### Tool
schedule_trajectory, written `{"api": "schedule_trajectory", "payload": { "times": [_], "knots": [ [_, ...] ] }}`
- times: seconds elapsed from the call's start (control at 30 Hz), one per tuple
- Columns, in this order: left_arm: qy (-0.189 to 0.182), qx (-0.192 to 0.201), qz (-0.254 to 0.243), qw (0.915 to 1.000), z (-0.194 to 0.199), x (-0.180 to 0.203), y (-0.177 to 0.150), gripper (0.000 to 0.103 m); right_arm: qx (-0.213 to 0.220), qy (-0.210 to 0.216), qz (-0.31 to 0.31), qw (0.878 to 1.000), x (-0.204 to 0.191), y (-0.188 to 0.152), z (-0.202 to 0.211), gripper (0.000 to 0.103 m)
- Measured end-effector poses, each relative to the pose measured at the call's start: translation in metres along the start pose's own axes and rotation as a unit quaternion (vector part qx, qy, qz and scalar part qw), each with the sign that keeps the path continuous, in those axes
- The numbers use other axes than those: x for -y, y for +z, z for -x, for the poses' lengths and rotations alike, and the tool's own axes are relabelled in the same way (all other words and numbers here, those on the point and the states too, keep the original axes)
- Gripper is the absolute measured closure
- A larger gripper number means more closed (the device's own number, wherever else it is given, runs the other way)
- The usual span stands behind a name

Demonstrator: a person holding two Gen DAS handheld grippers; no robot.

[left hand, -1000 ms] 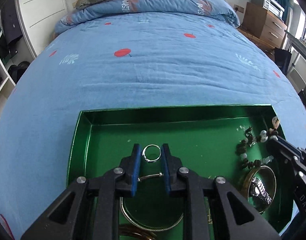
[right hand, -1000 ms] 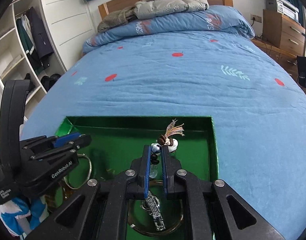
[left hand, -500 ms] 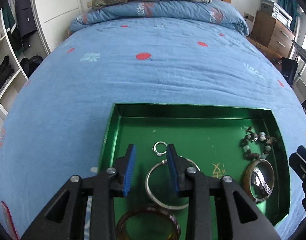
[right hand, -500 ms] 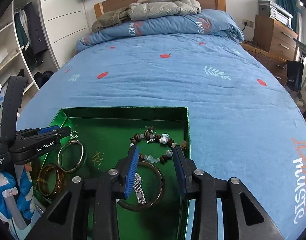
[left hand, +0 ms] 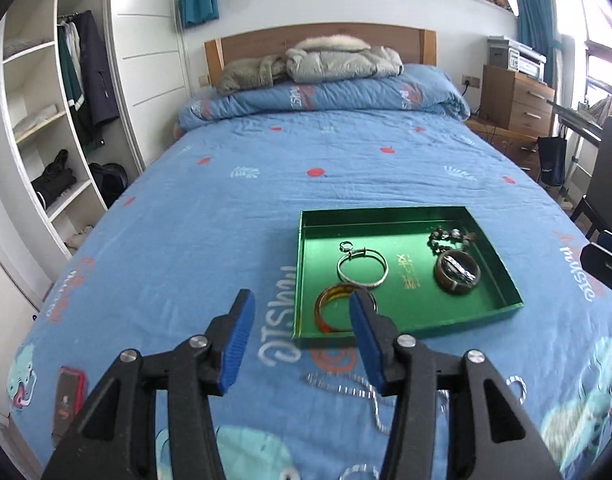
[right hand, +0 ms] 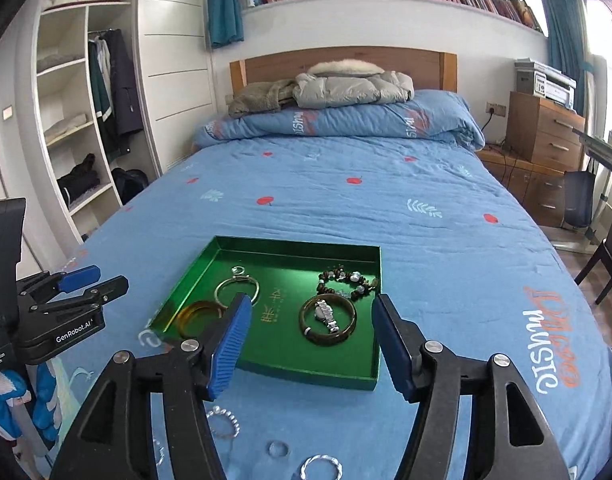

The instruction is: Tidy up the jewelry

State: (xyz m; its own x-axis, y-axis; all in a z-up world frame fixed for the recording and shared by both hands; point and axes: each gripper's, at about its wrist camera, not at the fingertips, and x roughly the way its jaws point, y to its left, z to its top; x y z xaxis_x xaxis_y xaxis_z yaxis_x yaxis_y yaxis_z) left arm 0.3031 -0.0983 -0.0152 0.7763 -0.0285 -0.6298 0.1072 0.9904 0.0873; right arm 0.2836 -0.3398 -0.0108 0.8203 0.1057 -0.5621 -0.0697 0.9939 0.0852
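A green tray lies on the blue bed. In it are a small silver ring, a silver bangle, an amber bangle, a bead bracelet and a dark bangle with a watch inside it. My left gripper is open and empty, held back from the tray's near left corner. It also shows in the right wrist view. My right gripper is open and empty, above the tray's near edge.
The bedcover has printed patterns near the front edge. A folded duvet and jackets lie at the headboard. An open wardrobe stands left, a wooden dresser right. A small red and black object lies at the bed's left front.
Both grippers have pulled back and up from the tray and opened wide. The ring and silver bangle left the left gripper; the bead bracelet lies in the tray, out of the right gripper.
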Motion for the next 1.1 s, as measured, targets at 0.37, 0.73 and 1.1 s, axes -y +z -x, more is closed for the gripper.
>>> {"api": "schedule_trajectory", "payload": {
  "times": [0.37,0.73,1.1],
  "knots": [
    [0.015,0.047,-0.001,0.9988,0.123,-0.029,-0.054,0.056,0.028,0.010,0.015,0.999,-0.036,-0.053,0.114,0.040],
    [0.026,0.092,-0.005,0.9954,0.208,-0.042,-0.092,0.056,0.054,0.015,0.015,0.998,-0.059,-0.080,0.191,0.040],
    [0.016,0.109,0.000,0.9939,0.249,-0.043,-0.120,0.056,0.068,0.016,0.001,0.998,-0.069,-0.099,0.238,0.038]
  ]
}}
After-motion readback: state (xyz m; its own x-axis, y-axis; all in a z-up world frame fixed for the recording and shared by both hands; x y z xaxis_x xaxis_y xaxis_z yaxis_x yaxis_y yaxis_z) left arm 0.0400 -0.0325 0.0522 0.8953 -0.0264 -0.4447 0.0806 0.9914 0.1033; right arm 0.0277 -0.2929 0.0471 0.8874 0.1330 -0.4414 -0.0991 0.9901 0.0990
